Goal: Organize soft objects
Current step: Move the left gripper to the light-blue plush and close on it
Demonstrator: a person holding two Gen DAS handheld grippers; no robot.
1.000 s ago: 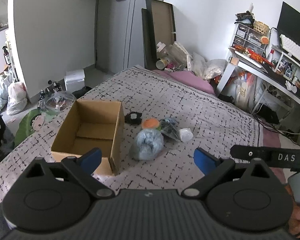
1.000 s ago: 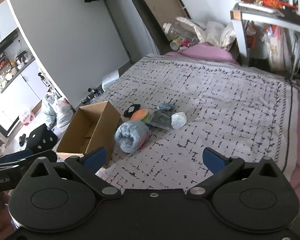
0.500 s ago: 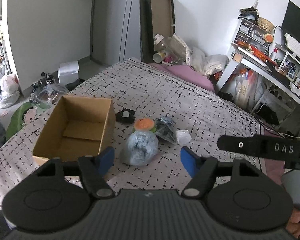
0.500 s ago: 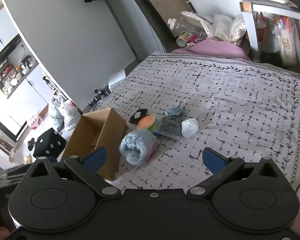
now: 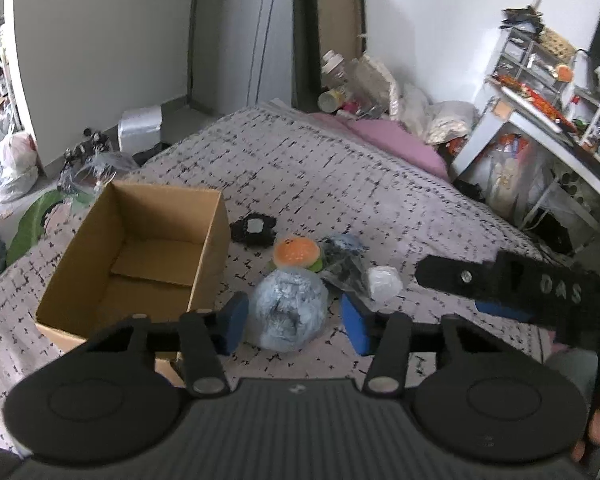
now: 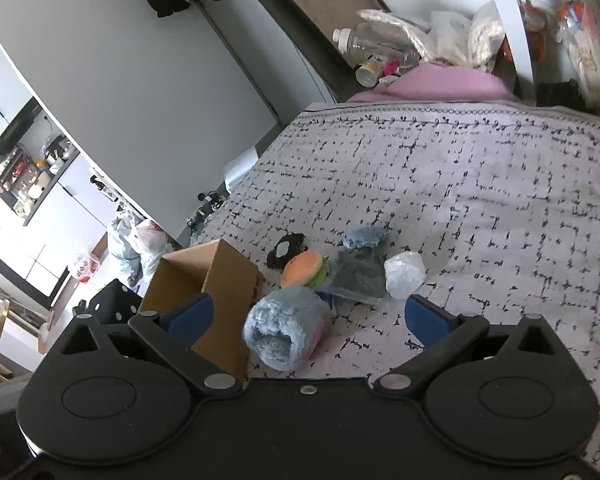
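Two hand-held grippers above a bed covered with a grey, black-flecked spread; left gripper low over the near part of the bed, its jaws closing, the blue pads on either side of a fluffy blue ball wrapped in clear film, a narrow gap visible on each side, so nothing is pinched; right gripper with its blue pads spread wide and nothing held, the same blue ball lying between them in its view; open cardboard box just left of the ball, upright, only a loose flap of card visible inside; beyond the ball, a burger-shaped soft toy, orange on top with a green edge; far left of the burger, a small black soft item; right of the burger, a dark bundle in clear plastic and, touching it, a white wrapped lump; right gripper's black finger crossing the right side of the left view; cluttered desk at far right.
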